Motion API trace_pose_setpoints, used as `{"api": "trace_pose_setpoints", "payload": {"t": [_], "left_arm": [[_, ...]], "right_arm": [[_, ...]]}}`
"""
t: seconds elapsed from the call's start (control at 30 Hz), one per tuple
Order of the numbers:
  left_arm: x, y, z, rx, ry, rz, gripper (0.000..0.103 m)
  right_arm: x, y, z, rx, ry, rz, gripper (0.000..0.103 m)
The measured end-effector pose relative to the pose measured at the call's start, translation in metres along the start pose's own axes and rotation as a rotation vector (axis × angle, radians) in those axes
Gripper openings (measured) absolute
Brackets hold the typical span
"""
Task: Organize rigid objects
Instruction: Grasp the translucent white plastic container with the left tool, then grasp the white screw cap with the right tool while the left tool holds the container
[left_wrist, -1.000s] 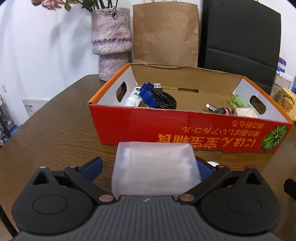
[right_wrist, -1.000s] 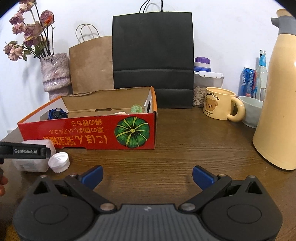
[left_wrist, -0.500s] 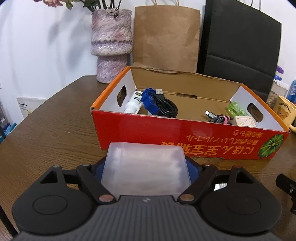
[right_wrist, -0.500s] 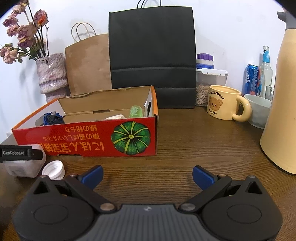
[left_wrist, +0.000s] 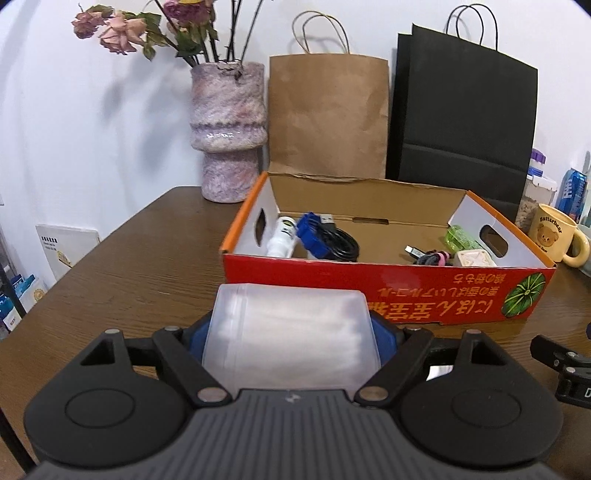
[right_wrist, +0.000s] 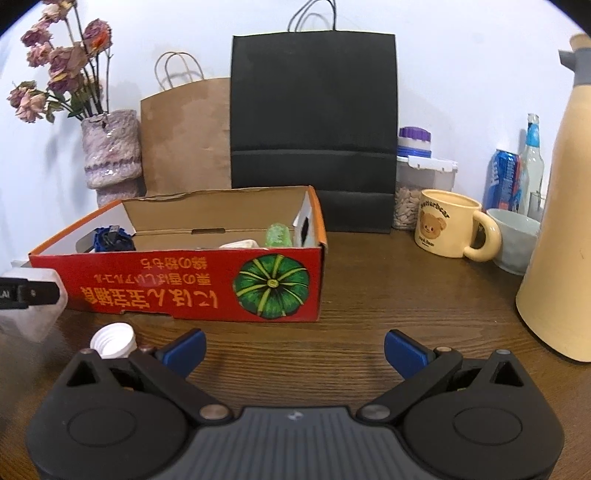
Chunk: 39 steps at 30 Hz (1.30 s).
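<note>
One translucent plastic container (left_wrist: 291, 332) sits clamped between the blue pads of the left gripper (left_wrist: 291, 330), at 6 o'clock in the left wrist view and just short of the red cardboard box (left_wrist: 388, 291). Its weight appears carried by the grip, clear of the wooden table (left_wrist: 122, 280). Inside the box: a white bottle (left_wrist: 282, 238) and a blue-and-black cable bundle (left_wrist: 325, 240) at the 9 o'clock end, a pink-tied cable (left_wrist: 430, 255), a cream square item (left_wrist: 474, 258) and a green item (left_wrist: 461, 236) at the 3 o'clock end. The middle floor is bare. A white screw cap (right_wrist: 112, 339) lies loose on the table at 8 o'clock in the right wrist view, beside the right gripper (right_wrist: 293, 349), whose jaws stand wide with nothing between them.

Risks, as judged: the smooth container could slip or flex in the pads; too low a carry would strike the box's near wall and shove it; a drop at either end would land on existing items.
</note>
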<state>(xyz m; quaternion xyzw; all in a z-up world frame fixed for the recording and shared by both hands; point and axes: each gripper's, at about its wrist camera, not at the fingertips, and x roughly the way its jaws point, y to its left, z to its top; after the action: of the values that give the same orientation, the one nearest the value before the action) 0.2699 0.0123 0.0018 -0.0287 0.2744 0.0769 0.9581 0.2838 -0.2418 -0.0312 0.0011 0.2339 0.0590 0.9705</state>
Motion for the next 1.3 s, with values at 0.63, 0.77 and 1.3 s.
{"api": "trace_pose_setpoints", "payload": {"t": [0.63, 0.77, 1.3], "left_arm": [[-0.017, 0.071, 0.002, -0.041, -0.040, 0.059, 0.083], [-0.017, 0.082, 0.003, -0.048, -0.045, 0.063, 0.083], [-0.015, 0.091, 0.003, -0.063, -0.034, 0.075, 0.083]], "right_arm": [[0.015, 0.097, 0.004, -0.088, 0.035, 0.125, 0.103], [0.021, 0.115, 0.005, -0.111, 0.061, 0.129, 0.103], [0.040, 0.137, 0.005, -0.130, 0.160, 0.137, 0.083]]}}
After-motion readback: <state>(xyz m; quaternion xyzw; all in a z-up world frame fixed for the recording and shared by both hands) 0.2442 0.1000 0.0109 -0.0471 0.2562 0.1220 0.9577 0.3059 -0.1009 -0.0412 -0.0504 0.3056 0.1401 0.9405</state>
